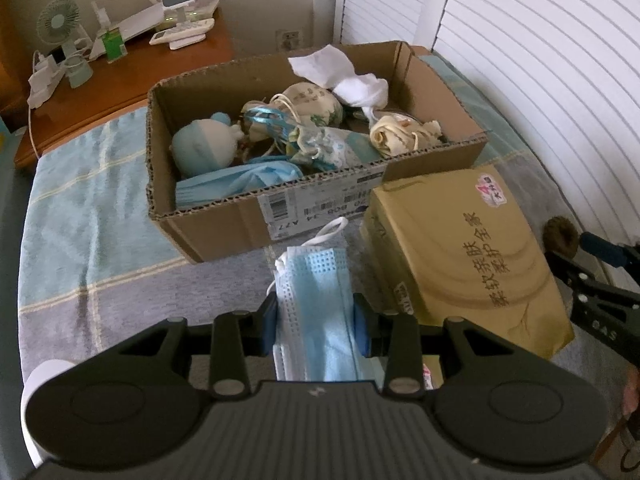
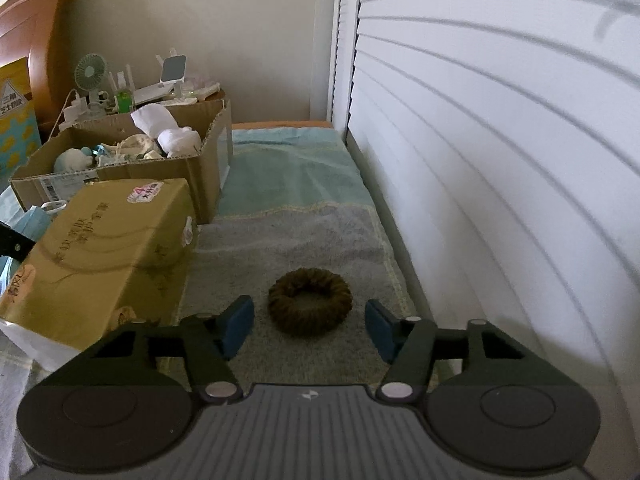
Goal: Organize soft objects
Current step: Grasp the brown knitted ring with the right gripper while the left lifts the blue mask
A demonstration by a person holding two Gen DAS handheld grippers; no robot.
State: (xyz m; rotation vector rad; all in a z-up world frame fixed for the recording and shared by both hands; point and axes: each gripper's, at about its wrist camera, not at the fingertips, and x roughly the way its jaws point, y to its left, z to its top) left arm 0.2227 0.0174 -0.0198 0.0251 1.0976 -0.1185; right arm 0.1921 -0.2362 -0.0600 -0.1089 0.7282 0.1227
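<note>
On grey-and-teal towel-covered bed point(image 2: 304, 236), left gripper point(image 1: 316, 322) clamped on blue pleated face masks point(image 1: 316, 300) lower centre, right gripper point(image 2: 310, 324) jaws apart around brown fuzzy hair scrunchie point(image 2: 310, 306); risk of pinching towel too.

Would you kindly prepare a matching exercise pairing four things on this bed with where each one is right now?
Things:
1. face mask
2. brown hair scrunchie
3. white cloth
4. tissue pack

Places:
A. inside the cardboard box
B. clamped in the left tool
C. on the blanket beside the box
D. on the blanket ahead of the open right tool

Pairs: 1-B, 2-D, 3-A, 4-C
</note>
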